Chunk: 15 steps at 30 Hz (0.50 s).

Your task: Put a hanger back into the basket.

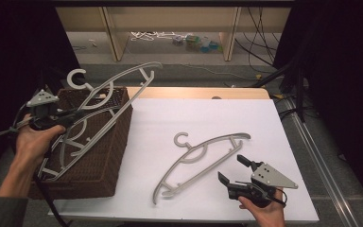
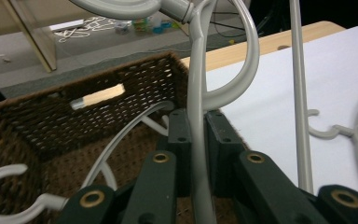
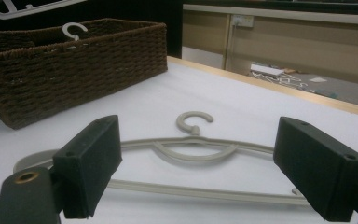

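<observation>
Hanger (image 1: 118, 82) clamped in left gripper (image 1: 71, 116) over basket (image 1: 108, 156)

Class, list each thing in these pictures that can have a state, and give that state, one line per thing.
Left tongs: shut on the raised hanger.
Raised hanger: gripped, tilted over the basket.
Right tongs: open, holding nothing, facing the flat hanger.
Flat hanger: lying flat on the white table, untouched.
Basket: open-topped, upright, another hanger lying inside.

High overhead forward-down; fingertip-close gripper views; shared wicker basket (image 1: 99, 156).
</observation>
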Each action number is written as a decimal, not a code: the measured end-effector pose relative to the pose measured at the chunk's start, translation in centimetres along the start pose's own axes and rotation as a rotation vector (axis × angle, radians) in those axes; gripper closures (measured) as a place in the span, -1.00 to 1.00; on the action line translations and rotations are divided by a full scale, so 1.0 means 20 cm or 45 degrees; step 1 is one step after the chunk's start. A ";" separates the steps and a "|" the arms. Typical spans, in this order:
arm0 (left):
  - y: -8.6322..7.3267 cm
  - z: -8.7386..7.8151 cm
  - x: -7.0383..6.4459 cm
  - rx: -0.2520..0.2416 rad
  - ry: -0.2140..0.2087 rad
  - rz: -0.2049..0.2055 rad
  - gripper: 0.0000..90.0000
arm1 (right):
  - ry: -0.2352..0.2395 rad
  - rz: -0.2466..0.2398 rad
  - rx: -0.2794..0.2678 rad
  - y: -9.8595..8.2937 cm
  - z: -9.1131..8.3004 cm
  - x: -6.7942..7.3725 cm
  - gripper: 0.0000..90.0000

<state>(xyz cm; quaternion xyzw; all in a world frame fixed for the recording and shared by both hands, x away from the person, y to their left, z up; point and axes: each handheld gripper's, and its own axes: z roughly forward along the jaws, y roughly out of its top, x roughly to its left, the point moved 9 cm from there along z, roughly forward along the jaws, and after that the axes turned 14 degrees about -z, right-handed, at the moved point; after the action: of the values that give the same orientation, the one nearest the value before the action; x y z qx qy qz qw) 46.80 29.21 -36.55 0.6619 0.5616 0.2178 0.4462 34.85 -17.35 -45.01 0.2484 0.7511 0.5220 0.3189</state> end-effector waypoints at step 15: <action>-0.08 -0.04 0.25 -0.007 0.110 -0.045 0.81 | 0.003 -0.002 0.001 0.00 0.00 0.00 -0.64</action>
<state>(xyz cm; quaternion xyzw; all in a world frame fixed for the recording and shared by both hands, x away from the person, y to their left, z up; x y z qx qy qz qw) 46.65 34.18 -38.53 0.6406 0.5914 0.2397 0.4271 34.88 -17.32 -45.04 0.2473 0.7517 0.5219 0.3184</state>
